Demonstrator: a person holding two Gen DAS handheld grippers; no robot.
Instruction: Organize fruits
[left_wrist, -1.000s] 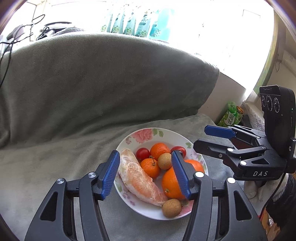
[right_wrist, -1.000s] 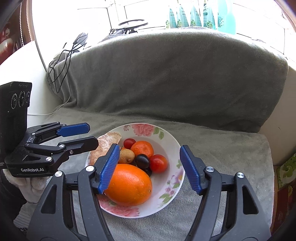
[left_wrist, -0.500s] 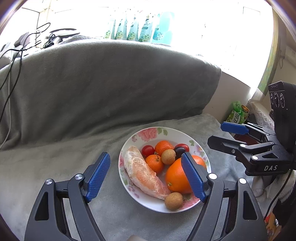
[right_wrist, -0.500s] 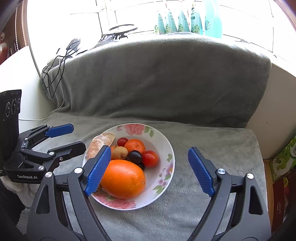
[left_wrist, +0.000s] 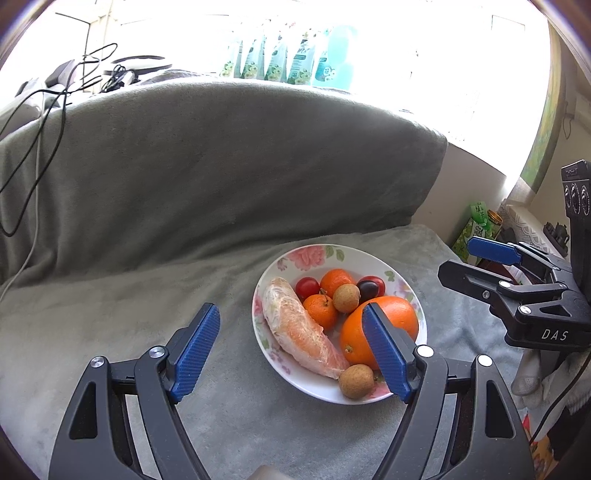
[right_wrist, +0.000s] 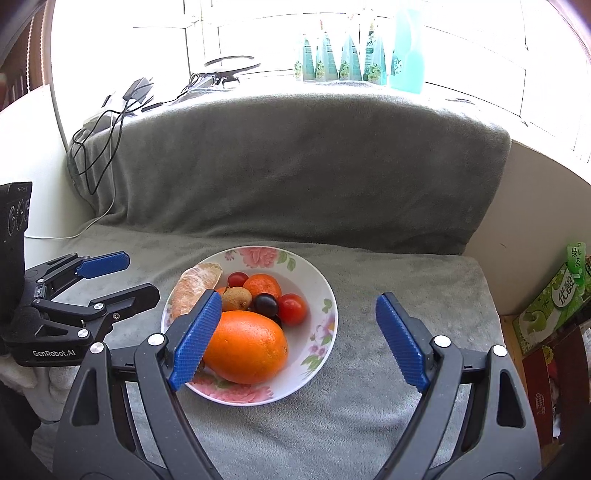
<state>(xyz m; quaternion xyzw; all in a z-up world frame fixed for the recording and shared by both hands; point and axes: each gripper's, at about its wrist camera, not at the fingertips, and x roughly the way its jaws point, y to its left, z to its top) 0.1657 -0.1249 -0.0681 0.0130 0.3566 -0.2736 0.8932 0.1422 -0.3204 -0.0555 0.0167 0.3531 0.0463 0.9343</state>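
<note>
A white floral plate (left_wrist: 406, 288) (right_wrist: 325, 288) sits on a grey blanket. It holds a large orange (left_wrist: 388, 321) (right_wrist: 245, 350), a wrapped pomelo piece (left_wrist: 295, 328) (right_wrist: 195, 284), two small mandarins (left_wrist: 321, 310), cherry tomatoes (left_wrist: 307, 287) (right_wrist: 293, 308), a dark grape (right_wrist: 266, 303) and two brown longans (left_wrist: 355, 380). My left gripper (left_wrist: 291, 352) is open and empty, above the plate's near left edge. My right gripper (right_wrist: 299, 338) is open and empty, above the plate's near right side. Each gripper shows in the other's view, the right gripper (left_wrist: 517, 280) and the left gripper (right_wrist: 92, 291).
The grey blanket (left_wrist: 184, 184) covers a seat and tall backrest behind the plate. Cables (left_wrist: 33, 122) hang over the back left. Bottles (right_wrist: 354, 55) line the bright windowsill. Green tea cartons (right_wrist: 554, 299) and boxes stand at the right of the seat.
Both grippers have opened wider and drawn back from the plate, so it looks smaller. The fruit has not moved.
</note>
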